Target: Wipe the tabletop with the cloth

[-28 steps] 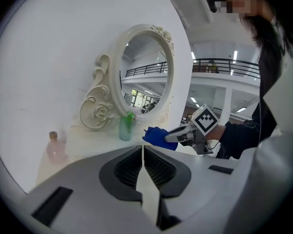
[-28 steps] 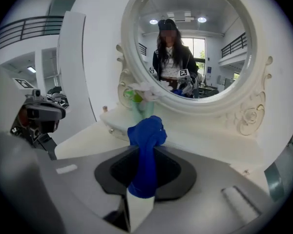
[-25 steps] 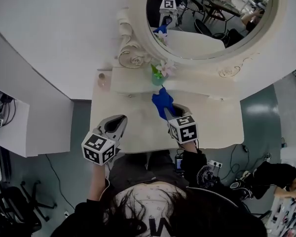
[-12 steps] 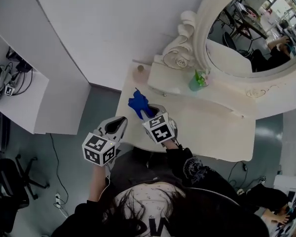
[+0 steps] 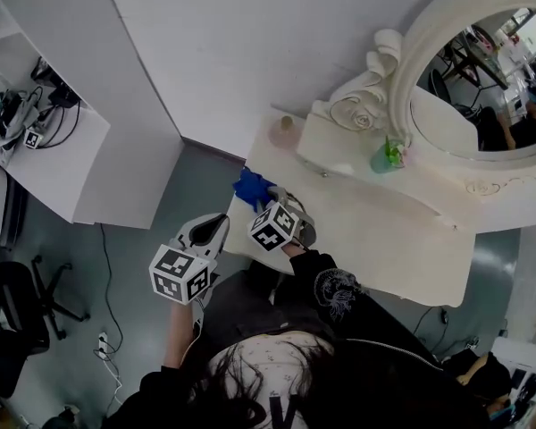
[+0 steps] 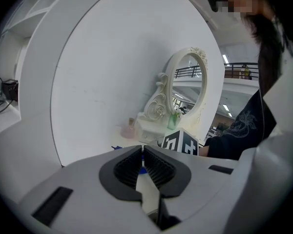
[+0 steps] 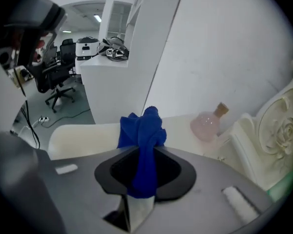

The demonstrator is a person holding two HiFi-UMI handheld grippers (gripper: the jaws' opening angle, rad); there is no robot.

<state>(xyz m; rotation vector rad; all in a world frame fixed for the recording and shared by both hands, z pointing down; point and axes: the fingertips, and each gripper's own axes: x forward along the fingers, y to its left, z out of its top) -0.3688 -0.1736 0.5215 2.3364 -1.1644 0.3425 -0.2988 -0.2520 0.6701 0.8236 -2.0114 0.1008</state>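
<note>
We have the blue cloth (image 7: 142,130) clamped in the right gripper (image 7: 144,172), its bunched end at the table (image 5: 384,231) corner just in front of the pink bottle (image 7: 207,123), likely so a stroke can run inward from that edge. The left gripper (image 6: 142,167), jaws nearly together on nothing, hangs off the table, farther from the bottle, clear of the cloth's path.

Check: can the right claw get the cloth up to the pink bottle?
Probably yes. The right claw, shut on the blue cloth, has only bare tabletop between it and the pink bottle; nothing stands in the way.
</note>
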